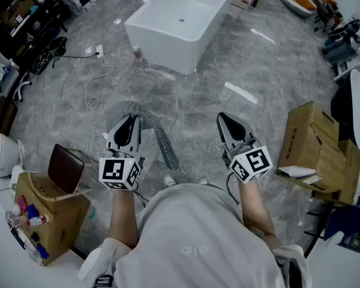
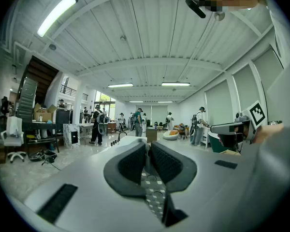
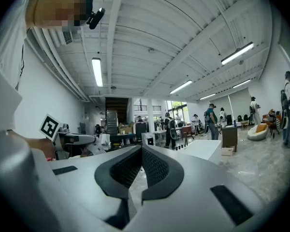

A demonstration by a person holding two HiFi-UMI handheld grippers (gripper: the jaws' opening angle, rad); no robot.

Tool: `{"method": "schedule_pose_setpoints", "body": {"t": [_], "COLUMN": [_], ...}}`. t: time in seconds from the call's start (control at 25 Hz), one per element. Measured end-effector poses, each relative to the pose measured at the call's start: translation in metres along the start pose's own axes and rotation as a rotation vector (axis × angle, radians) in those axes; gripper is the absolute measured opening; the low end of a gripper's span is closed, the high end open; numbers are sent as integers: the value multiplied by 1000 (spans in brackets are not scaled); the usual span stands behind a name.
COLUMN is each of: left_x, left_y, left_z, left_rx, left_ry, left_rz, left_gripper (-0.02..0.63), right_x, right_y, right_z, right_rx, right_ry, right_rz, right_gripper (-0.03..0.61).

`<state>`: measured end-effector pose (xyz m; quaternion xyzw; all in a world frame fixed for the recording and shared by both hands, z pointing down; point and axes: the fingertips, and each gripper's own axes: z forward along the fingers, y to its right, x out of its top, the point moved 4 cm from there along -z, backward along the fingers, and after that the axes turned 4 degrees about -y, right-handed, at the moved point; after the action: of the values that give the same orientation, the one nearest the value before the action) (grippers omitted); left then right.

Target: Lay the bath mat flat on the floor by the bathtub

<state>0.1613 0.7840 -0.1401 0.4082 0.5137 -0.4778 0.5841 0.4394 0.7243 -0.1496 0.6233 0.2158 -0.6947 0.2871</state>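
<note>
The white bathtub (image 1: 180, 18) stands on the grey marble floor ahead of me, and it also shows past the jaws in the left gripper view (image 2: 127, 140) and the right gripper view (image 3: 208, 149). My left gripper (image 1: 131, 120) is shut on the grey bath mat (image 1: 163, 141), which hangs down from it in a crumpled fold and a narrow strip. In the left gripper view the mat's patterned cloth (image 2: 153, 197) lies pinched between the jaws of the left gripper (image 2: 147, 146). My right gripper (image 1: 226, 120) is held level beside it, shut, with nothing seen in the right gripper (image 3: 141, 151).
An open cardboard box (image 1: 48, 215) with small bottles stands at my left, and a larger cardboard box (image 1: 315, 143) at my right. A white cable (image 1: 93, 95) runs over the floor to a socket strip (image 1: 99, 51). A small bottle (image 1: 137, 54) stands by the tub's corner. People stand far back.
</note>
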Motion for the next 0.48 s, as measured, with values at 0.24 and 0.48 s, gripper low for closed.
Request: {"method": "schedule_pose_setpoints", "body": {"t": [0.24,0.48], "left_x": [-10,-21], "left_y": [-50,-95], "left_z": [-20,-39], "left_rx": [19,28], "left_ry": [-1,-16], "left_rz": [-30,-23], "left_gripper": [49,48], "right_x": [0,-8], "right_y": [-37,-64], "right_z": [39,68], "right_rx": [25,21], "right_ry": [-10,4], "right_rz": [0,36], "right_gripper": [26,28]}}
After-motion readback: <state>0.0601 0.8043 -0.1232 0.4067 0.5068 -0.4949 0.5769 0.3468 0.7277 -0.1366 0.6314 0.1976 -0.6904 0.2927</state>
